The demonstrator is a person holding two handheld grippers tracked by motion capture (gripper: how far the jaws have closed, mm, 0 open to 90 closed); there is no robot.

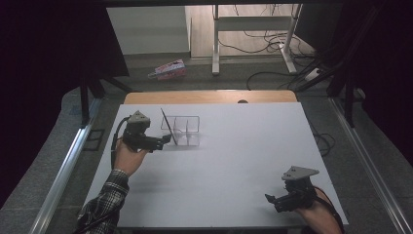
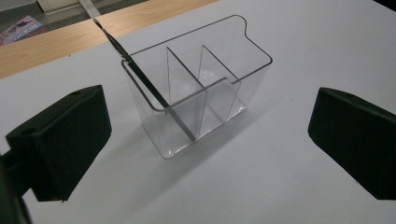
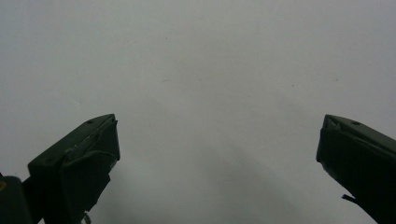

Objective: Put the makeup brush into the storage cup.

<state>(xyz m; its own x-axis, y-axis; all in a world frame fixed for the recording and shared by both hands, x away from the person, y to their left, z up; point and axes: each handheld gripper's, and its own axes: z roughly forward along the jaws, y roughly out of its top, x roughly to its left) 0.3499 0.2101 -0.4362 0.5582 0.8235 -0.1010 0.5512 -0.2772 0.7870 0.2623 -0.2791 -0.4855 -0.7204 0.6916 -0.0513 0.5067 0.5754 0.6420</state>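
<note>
Clear plastic organiser (image 2: 205,88), 3 slots | thin dark stick (image 2: 140,77) leaning inside | both hand-held grippers apart, empty

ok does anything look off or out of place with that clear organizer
Nothing looks damaged or spilled. The clear organizer stands upright on the white table. One thin black stick leans at a slant in its end compartment, top poking over the rim. The other compartments look empty.
</note>
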